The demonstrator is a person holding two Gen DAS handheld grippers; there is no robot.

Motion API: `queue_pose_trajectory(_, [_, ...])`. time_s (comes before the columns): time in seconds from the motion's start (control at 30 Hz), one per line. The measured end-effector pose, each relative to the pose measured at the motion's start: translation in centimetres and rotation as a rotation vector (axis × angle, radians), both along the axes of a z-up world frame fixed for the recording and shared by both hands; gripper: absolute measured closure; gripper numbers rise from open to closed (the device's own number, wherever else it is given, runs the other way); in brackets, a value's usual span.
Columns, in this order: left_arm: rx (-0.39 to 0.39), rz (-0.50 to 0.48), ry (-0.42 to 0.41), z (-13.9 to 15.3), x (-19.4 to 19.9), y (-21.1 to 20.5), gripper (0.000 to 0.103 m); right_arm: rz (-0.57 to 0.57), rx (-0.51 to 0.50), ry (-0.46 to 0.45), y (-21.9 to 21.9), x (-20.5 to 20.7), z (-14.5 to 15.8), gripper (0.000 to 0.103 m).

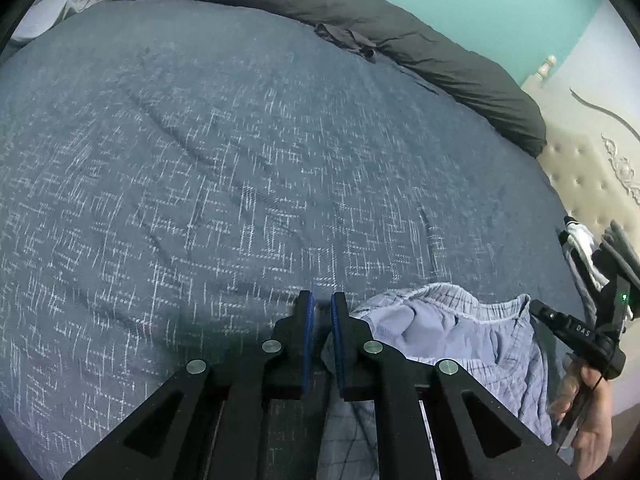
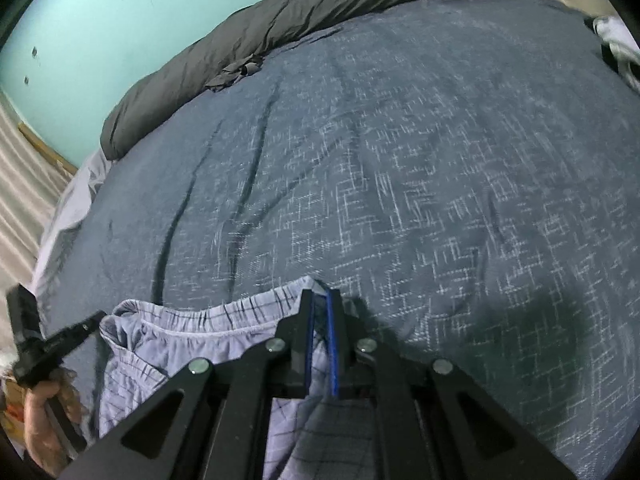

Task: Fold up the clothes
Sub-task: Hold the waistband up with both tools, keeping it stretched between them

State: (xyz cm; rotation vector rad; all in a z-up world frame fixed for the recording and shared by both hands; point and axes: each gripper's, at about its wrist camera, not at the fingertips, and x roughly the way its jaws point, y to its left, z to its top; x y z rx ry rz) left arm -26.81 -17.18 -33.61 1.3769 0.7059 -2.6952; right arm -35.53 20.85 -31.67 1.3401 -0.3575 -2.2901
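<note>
Blue speckled bed cover (image 2: 440, 160) holds soft, light checked pajama shorts (image 2: 168, 320); both grippers, left gripper (image 1: 321, 312) and right gripper (image 2: 320, 312), pinch the floppy waistband corners.

bed (image 1: 240, 160): blue-grey patterned cover | on it: dark grey duvet (image 1: 400, 40), plaid shorts (image 1: 460, 328)
</note>
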Motion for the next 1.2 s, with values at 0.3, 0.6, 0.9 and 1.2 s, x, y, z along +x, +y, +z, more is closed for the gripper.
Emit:
queue_pose_trajectory(0.3, [-0.007, 0.032, -0.01, 0.1, 1.6, -1.3, 0.093, 0.061, 0.049, 0.038, -1.9, 0.5, 0.4, 0.072])
queue_pose_trajectory(0.6, [0.003, -0.008, -0.02, 0.6, 1.4, 0.2, 0.093, -0.03, 0.008, 0.141, 1.1, 1.2, 2.7, 0.096])
queue_pose_trajectory(0.9, [-0.048, -0.158, -0.044, 0.7, 0.1, 4.6, 0.093, -0.099, -0.052, 0.056, 3.6, 0.7, 0.2, 0.096])
queue_pose_trajectory(1.2, [-0.027, -0.158, -0.006, 1.3, 0.3, 4.6, 0.093, -0.077, -0.078, 0.056, 3.8, 0.2, 0.1, 0.096])
